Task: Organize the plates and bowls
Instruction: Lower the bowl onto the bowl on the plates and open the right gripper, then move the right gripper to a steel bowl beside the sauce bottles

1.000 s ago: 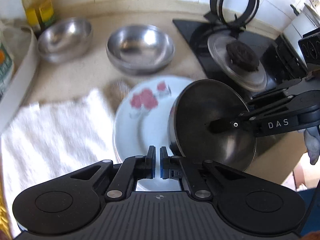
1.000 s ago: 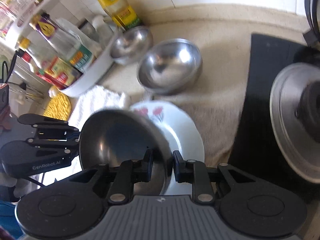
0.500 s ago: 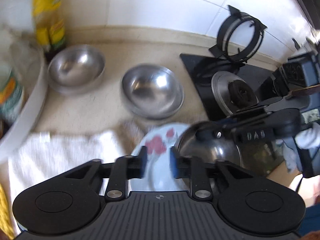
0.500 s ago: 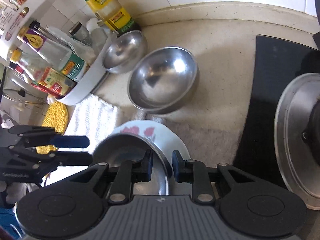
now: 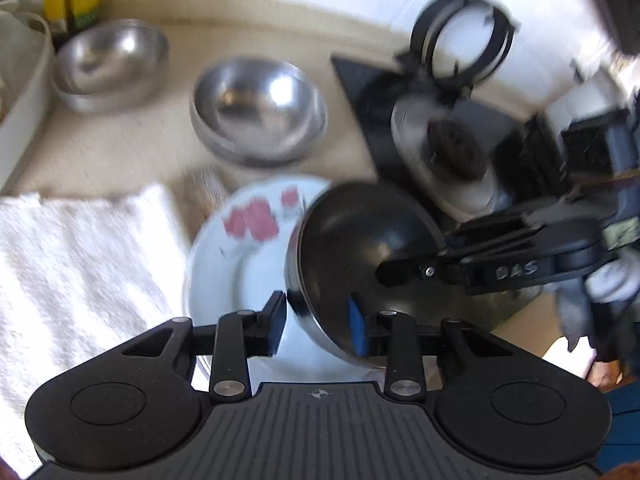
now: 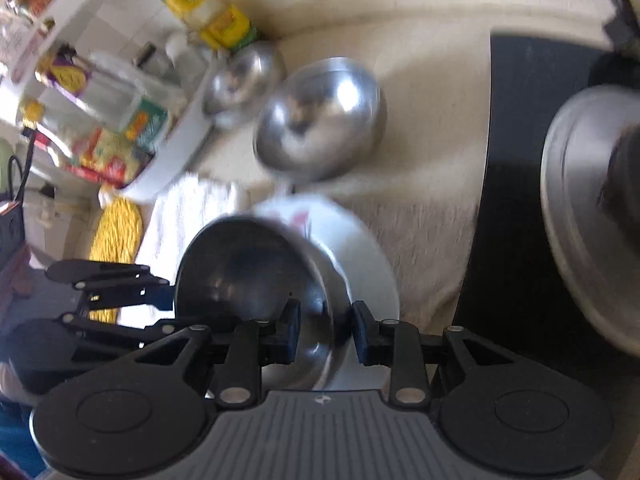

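Observation:
A steel bowl point(image 5: 360, 252) is held tilted above a white plate with red flowers point(image 5: 240, 256). My right gripper point(image 6: 323, 332) is shut on the bowl's rim point(image 6: 328, 304), one finger inside and one outside. My left gripper point(image 5: 316, 326) is open, its jaws straddling the near rim of the same bowl without clear contact. The plate point(image 6: 360, 264) lies on the beige counter. Two more steel bowls stand behind: a larger one point(image 5: 258, 108) in the middle and a smaller one point(image 5: 110, 62) at the far left.
A white towel point(image 5: 80, 256) lies left of the plate. A black stove point(image 5: 460, 120) with a steel lid point(image 6: 588, 208) is on the right. A white rack of bottles and packets point(image 6: 100, 112) stands at the far left, with a yellow cloth point(image 6: 116, 232) below it.
My left gripper has opened wide and come down around the bowl's near rim. The bowl has tilted up again in my right gripper.

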`<state>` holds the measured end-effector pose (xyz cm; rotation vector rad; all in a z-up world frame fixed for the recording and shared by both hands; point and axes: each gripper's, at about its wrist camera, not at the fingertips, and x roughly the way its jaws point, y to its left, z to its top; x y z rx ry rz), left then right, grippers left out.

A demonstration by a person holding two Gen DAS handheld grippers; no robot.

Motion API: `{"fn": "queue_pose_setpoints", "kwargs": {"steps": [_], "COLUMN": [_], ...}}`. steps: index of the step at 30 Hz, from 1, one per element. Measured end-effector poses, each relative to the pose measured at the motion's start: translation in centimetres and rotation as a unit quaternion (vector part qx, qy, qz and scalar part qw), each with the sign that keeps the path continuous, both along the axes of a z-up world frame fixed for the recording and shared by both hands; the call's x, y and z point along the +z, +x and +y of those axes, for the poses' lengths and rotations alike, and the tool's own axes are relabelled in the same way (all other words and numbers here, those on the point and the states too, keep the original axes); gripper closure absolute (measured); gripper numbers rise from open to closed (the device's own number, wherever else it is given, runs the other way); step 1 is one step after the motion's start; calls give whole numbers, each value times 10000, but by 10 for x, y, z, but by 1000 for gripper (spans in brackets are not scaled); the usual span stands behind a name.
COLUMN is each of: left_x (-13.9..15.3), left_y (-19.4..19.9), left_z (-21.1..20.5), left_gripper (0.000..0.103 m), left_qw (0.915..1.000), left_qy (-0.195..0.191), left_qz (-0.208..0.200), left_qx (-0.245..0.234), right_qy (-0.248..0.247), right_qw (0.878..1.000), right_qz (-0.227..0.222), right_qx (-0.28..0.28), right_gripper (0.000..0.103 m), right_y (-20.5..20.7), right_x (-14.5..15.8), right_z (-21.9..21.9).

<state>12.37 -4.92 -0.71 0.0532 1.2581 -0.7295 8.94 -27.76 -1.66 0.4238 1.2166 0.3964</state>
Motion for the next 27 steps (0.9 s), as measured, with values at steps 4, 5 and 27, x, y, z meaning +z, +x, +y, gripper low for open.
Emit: {"fn": "queue_pose_setpoints", "kwargs": {"steps": [4, 5, 27], "left_x": [15, 24, 33], "left_y": [5, 11, 102], "left_z": [-10, -10, -1], "left_gripper": [65, 65, 54], "left_qw": [9991, 9983, 9870], "left_qy": [33, -24, -123], "left_qz": [-422, -586, -1348], "left_qx": [-86, -52, 866], "right_qy": [20, -11, -601], "right_qw": [9990, 9985, 9966], "right_qz": [-447, -538, -492], "right_qx": [-73, -99, -293], "right_gripper": [71, 71, 56], "right_y": [30, 39, 118], "right_x": [22, 25, -22], "right_z": [-2, 0, 0]}}
